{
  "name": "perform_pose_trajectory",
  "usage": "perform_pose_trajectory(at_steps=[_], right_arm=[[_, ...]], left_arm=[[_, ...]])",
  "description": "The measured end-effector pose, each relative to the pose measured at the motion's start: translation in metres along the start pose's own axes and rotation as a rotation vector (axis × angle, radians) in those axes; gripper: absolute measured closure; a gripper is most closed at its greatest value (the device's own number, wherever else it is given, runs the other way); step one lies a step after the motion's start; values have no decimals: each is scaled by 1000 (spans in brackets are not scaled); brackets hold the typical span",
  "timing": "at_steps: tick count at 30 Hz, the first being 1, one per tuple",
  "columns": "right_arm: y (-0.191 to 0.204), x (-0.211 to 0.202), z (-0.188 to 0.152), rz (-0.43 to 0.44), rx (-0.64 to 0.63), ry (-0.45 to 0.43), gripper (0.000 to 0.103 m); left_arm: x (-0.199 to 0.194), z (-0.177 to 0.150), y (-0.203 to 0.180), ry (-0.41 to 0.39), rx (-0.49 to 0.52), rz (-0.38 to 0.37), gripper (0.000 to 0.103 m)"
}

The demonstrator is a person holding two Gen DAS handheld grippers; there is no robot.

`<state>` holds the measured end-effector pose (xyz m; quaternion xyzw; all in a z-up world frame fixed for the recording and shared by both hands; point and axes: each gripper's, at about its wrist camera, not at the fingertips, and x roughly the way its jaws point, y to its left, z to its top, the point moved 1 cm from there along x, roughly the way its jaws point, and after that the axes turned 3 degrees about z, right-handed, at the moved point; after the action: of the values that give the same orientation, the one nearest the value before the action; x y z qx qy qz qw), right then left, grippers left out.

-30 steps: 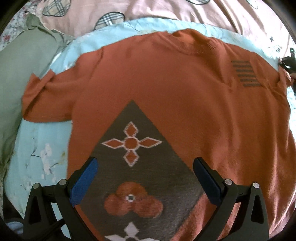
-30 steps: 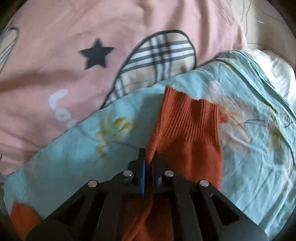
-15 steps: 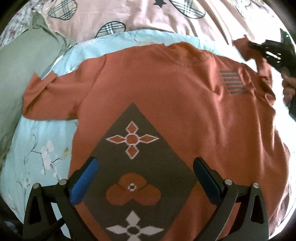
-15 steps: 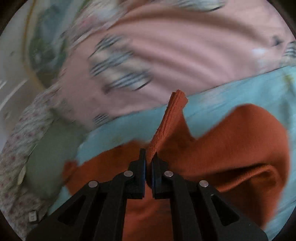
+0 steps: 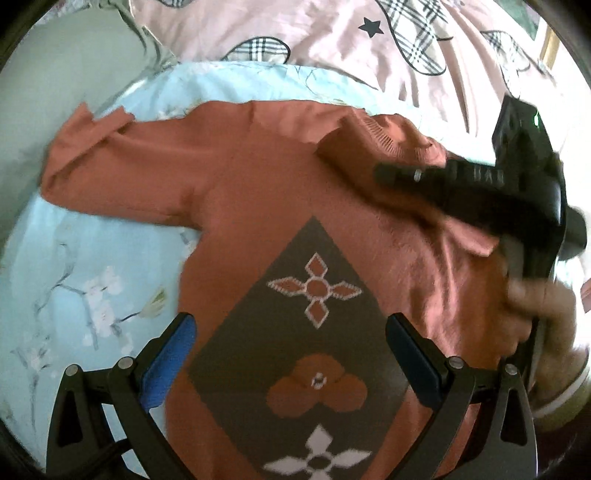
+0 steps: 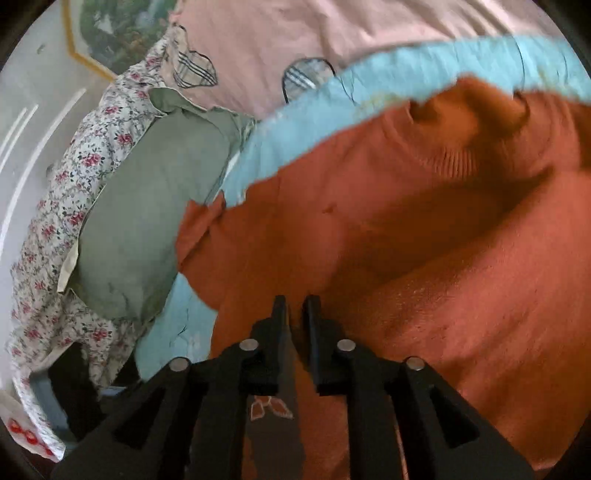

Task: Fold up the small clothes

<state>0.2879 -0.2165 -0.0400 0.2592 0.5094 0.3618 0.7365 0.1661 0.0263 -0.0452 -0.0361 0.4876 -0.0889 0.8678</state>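
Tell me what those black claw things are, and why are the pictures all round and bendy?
The claws are two-finger grippers. A person holds one in each hand, like big tongs. Each gripper carries a small wide-eyed camera, which bends the picture round. One picture looks along the left gripper, the other along the right gripper.

An orange sweater lies on a light blue sheet, with a pink quilt behind and a green pillow at the side. One sleeve lies folded over the chest.

The left gripper is wide open above the sweater. The right one's fingers are a little apart. Neither holds anything. You can see the person's hand too.
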Motion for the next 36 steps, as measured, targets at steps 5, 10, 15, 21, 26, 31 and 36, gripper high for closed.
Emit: perform_pose_trajectory(at_steps=[5, 10, 15, 21, 26, 31, 36], right_arm=[[-8, -41, -19, -6, 57, -64, 84], [-10, -98, -41, -89, 75, -160, 78], [-11, -142, -59, -150, 98, -241, 74], [-5, -165, -62, -169, 98, -295, 74], [-15, -177, -74, -223, 111, -313, 74], [-24, -184, -82, -240, 155, -322, 74], [-33, -210, -83, -323, 152, -355, 74]], left_arm=[[35, 36, 1, 29, -40, -106, 1], [78, 86, -9, 69, -72, -217, 1], [123, 134, -13, 130, -116, -310, 12], [106, 132, -13, 4, -6, -230, 98], [77, 94, 16, -31, 25, -248, 83], [101, 99, 16, 66, 25, -311, 60], [97, 106, -16, 16, 159, -242, 100]])
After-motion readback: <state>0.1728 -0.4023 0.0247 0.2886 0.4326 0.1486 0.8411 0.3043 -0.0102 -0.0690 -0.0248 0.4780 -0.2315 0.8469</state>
